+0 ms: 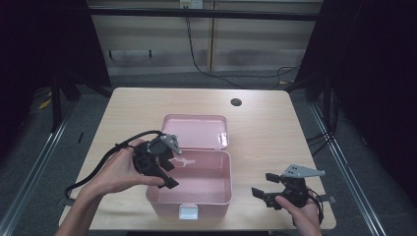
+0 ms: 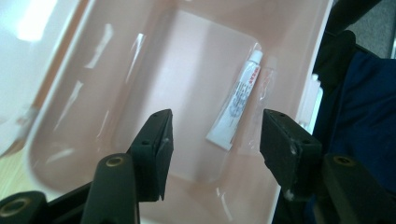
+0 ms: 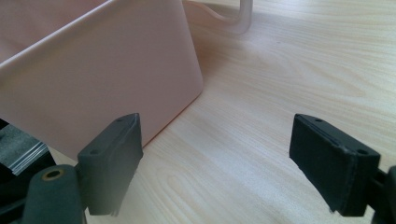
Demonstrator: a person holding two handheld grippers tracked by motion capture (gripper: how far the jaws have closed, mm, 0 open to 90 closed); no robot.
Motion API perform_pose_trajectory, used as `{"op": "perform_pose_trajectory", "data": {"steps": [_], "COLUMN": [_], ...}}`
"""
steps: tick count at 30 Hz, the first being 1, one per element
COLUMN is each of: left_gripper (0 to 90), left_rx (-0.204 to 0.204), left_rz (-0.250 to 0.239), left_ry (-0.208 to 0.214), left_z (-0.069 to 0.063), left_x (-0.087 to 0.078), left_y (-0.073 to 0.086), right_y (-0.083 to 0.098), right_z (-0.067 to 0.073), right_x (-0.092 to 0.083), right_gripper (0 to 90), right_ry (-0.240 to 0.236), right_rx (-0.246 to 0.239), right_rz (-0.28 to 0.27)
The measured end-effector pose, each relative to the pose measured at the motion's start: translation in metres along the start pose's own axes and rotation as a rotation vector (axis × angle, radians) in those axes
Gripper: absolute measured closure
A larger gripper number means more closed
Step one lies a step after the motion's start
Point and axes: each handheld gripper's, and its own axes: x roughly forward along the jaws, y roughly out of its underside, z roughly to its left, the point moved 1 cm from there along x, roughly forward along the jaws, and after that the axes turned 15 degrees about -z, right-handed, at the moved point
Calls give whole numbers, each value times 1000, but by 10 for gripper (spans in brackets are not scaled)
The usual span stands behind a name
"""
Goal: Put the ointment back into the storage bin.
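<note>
Lying flat on the floor of the pink box, a small white tube in a clear wrapper is resting close to one side wall, loose and untouched. Hovering above the box's open top, the left tool is pointing down at the tube, its jaws standing apart with nothing between them; in the high view the left tool is sitting over the left part of the box. Behind the box, its lid is lying hinged back, and a pale latch is showing on the box's front wall. Right of the box, the right tool is waiting low over the worktop, its jaws spread wide and empty, facing the box's outer wall.
</note>
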Motion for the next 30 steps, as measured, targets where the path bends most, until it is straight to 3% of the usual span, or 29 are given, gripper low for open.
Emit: {"op": "perform_pose_trajectory", "data": {"steps": [12,15,18,22,30], "left_gripper": [400,400,385,384,368], "left_rx": [-55,-74,-94,-111,-159], "left_rz": [-84,-139,-142,-117,-170], "left_ry": [-70,-105,-109,-113,-152], "left_z": [4,8,14,18,26], "left_x": [-30,-40,-46,-46,-40], "left_y": [38,46,57,74,102], "right_y": [0,0,0,1,1], "right_z": [0,0,0,0,0], "right_x": [0,0,2,2,2], "right_gripper": [170,170,170,170,170], "right_ry": [3,6,8,6,9], "right_rx": [5,5,3,2,1], "right_rz": [-1,0,4,3,6]}}
